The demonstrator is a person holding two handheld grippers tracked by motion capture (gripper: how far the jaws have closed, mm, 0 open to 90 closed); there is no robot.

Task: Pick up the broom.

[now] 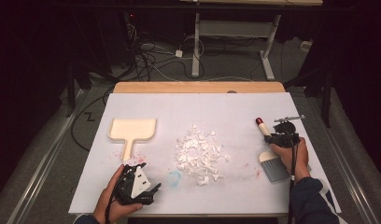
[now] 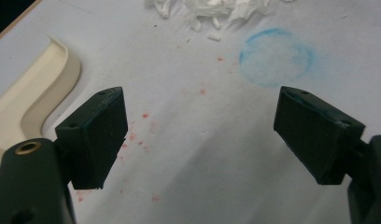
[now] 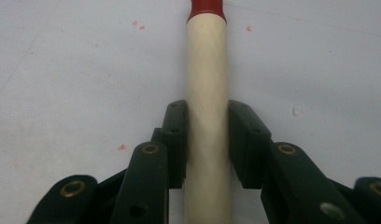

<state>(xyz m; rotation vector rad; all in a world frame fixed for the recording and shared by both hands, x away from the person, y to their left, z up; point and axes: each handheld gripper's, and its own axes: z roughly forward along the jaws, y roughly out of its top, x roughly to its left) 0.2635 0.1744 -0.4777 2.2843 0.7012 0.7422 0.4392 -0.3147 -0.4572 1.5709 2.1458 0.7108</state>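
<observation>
A hand brush lies at the table's right, with a cream handle (image 1: pixel 264 131) tipped in red and grey bristles (image 1: pixel 275 168) toward the front edge. My right gripper (image 1: pixel 276 139) is shut on that brush handle (image 3: pixel 206 93); both pads press its sides. A pile of white paper scraps (image 1: pixel 199 152) sits mid-table. The cream dustpan (image 1: pixel 132 131) lies at the left, its edge (image 2: pixel 34 98) visible in the left gripper view. My left gripper (image 1: pixel 153 190) rests near the front left edge, jaws wide open over bare table with nothing between them.
A blue chalk ring (image 1: pixel 174 177) marks the white sheet in front of the scraps; the same blue ring (image 2: pixel 276 57) lies ahead of my left jaws. Red specks dot the white table cover (image 1: pixel 235 112). Beyond the far edge are cables and another table's legs (image 1: pixel 196 46).
</observation>
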